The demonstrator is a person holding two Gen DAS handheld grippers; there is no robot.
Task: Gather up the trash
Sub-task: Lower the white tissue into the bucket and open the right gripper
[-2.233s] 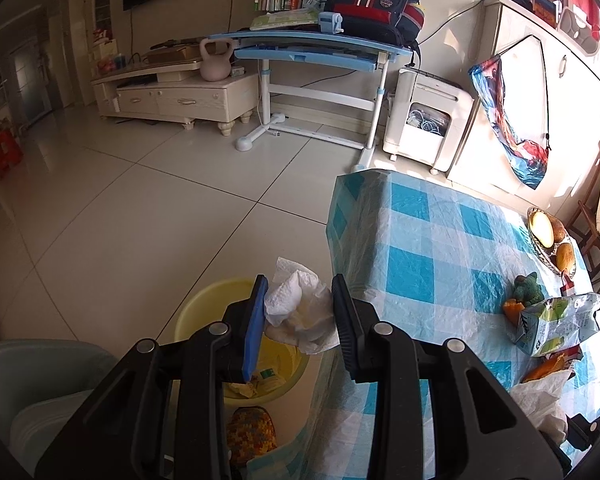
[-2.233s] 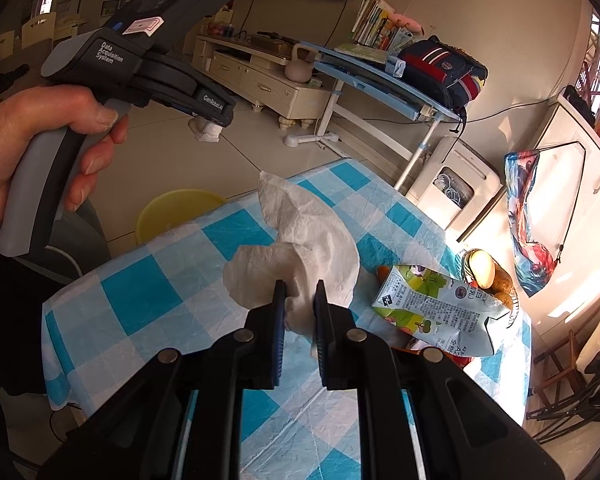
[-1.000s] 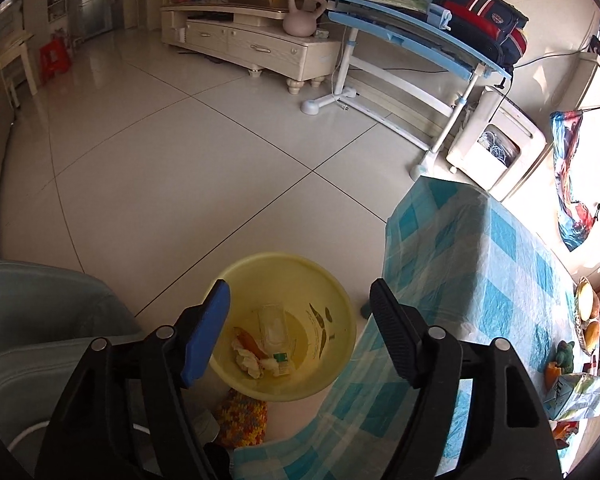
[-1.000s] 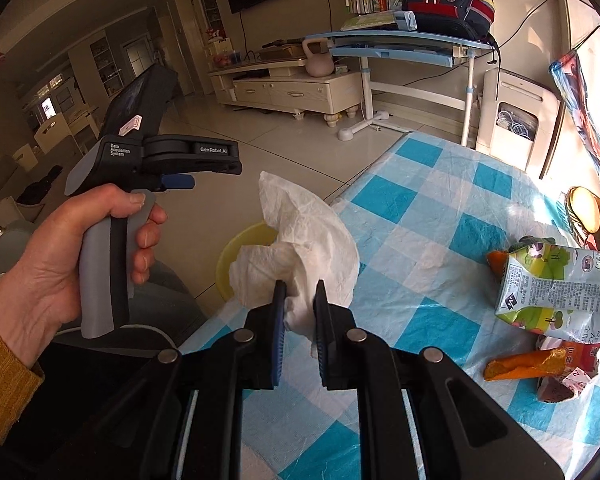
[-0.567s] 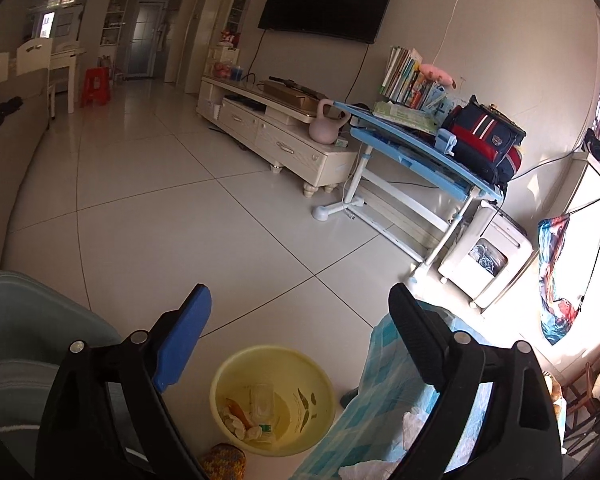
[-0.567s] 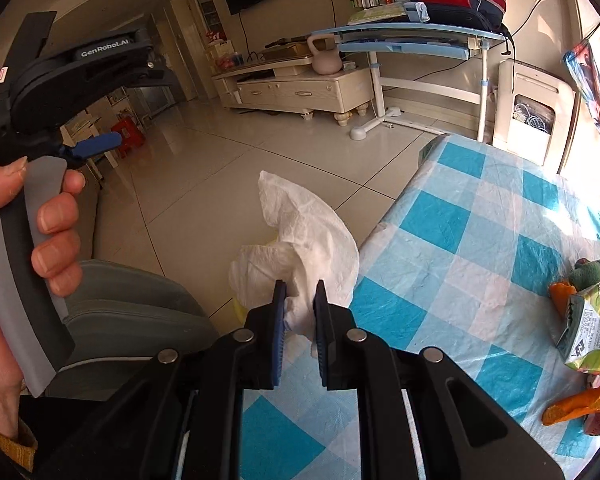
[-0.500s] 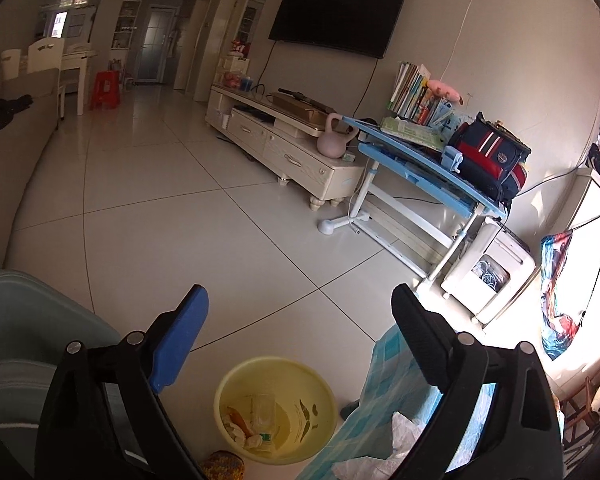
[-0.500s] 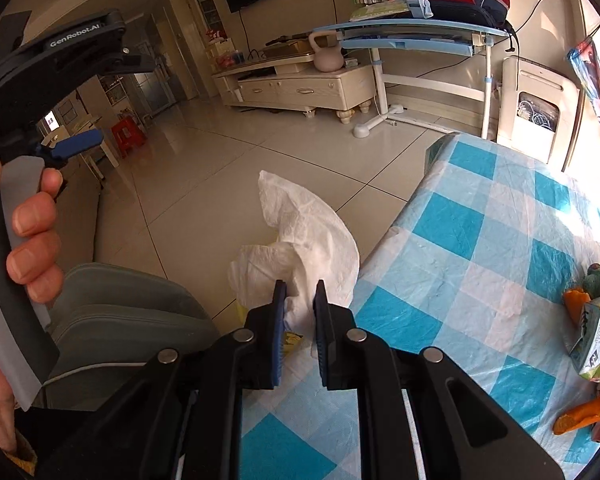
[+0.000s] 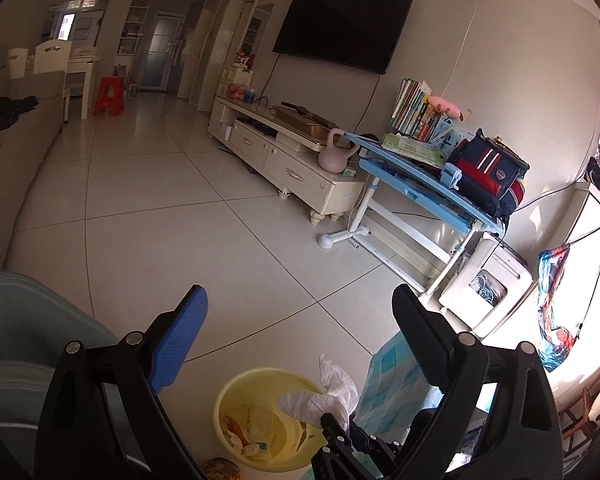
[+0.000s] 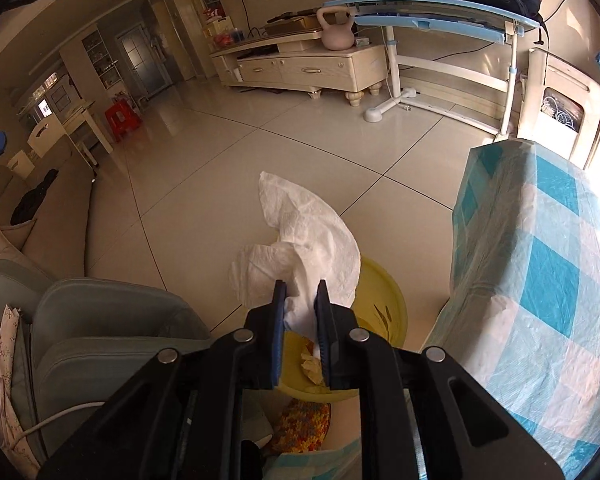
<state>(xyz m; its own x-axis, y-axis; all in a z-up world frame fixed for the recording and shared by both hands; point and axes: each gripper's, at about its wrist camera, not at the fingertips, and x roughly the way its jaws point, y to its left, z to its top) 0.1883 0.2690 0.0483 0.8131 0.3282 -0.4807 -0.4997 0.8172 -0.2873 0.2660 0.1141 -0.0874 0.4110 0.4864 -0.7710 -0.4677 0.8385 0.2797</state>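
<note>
A crumpled white tissue (image 10: 304, 236) sticks up from between the pads of my right gripper (image 10: 301, 292), whose jaws are opening while the tissue still hangs pinched there. It is held right over the yellow bin (image 10: 384, 296) on the floor, which holds several scraps. In the left wrist view the same tissue (image 9: 324, 396) hovers at the rim of the bin (image 9: 236, 388). My left gripper (image 9: 296, 308) is wide open and empty, higher up and pointing across the room.
The table with the blue-checked cloth (image 10: 540, 280) stands just right of the bin. A grey-green chair (image 10: 100, 320) is close on the left, and a colourful knitted pad (image 10: 304, 424) lies beside the bin. Tiled floor (image 9: 180, 220) stretches beyond.
The right gripper carried the tissue from above the table leftward to above the bin. The left gripper rose, tilted up toward the room and spread wider.
</note>
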